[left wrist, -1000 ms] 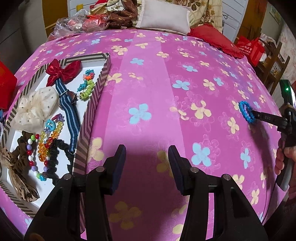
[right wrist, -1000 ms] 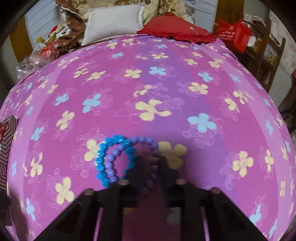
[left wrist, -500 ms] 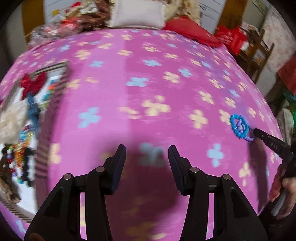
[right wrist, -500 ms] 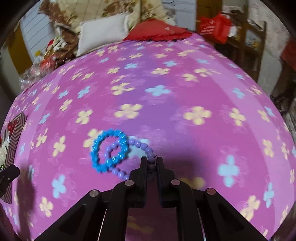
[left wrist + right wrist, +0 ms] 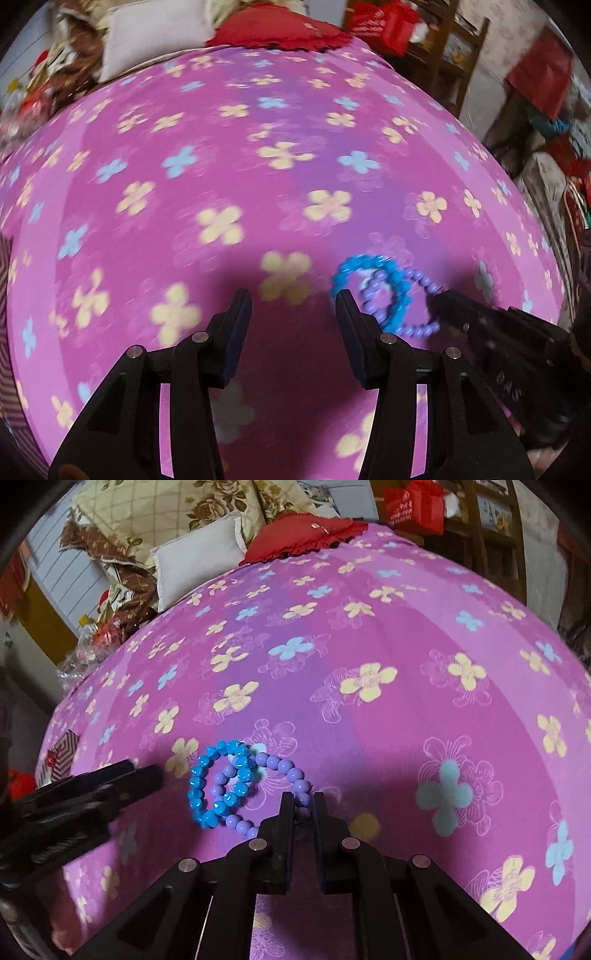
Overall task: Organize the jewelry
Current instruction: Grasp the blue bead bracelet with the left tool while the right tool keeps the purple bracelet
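Right gripper (image 5: 301, 806) is pinching the purple bead bracelet (image 5: 284, 768) on the bedspread (image 5: 369, 627); blue bracelet (image 5: 218, 782), interlinked at its nine o'clock, may snag. Left gripper (image 5: 293, 310) gapes empty.

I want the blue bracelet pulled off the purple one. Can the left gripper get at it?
Probably yes. The left gripper is open and empty right beside the blue bracelet, with only bare bedspread between. The right gripper pinches the purple bracelet on the far side.

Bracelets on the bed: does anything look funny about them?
Yes. The blue bracelet and purple bracelet lie looped through each other, so they look tangled. The right gripper pinches only the purple one.
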The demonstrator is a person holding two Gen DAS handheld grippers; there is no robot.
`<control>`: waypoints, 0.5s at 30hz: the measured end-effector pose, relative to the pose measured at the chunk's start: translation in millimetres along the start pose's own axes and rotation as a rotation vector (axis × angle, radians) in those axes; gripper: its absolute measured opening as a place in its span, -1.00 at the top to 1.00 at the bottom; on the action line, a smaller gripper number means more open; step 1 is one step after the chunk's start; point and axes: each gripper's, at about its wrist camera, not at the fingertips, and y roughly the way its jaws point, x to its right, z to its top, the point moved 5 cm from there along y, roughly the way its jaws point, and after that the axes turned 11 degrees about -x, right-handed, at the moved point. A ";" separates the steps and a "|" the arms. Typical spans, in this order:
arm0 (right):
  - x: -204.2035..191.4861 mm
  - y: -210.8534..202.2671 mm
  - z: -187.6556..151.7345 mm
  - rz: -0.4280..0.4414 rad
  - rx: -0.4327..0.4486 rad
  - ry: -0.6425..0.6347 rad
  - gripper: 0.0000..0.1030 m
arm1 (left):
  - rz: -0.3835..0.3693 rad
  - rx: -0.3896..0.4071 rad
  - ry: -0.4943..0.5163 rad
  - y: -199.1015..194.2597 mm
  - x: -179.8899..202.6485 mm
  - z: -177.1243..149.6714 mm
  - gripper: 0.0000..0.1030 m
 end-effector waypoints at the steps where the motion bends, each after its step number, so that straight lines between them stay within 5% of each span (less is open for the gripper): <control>1: 0.6 -0.1 -0.2 0.008 -0.002 0.005 0.84 | 0.001 -0.008 0.008 3.3 3.2 1.4 0.09; 13: 3.8 -4.7 1.8 0.046 0.009 0.022 0.84 | 0.036 -0.013 0.051 22.9 22.7 4.6 0.12; 15: 5.6 -4.1 2.7 0.040 0.011 0.029 0.84 | 0.060 -0.007 0.087 22.4 28.6 2.7 0.84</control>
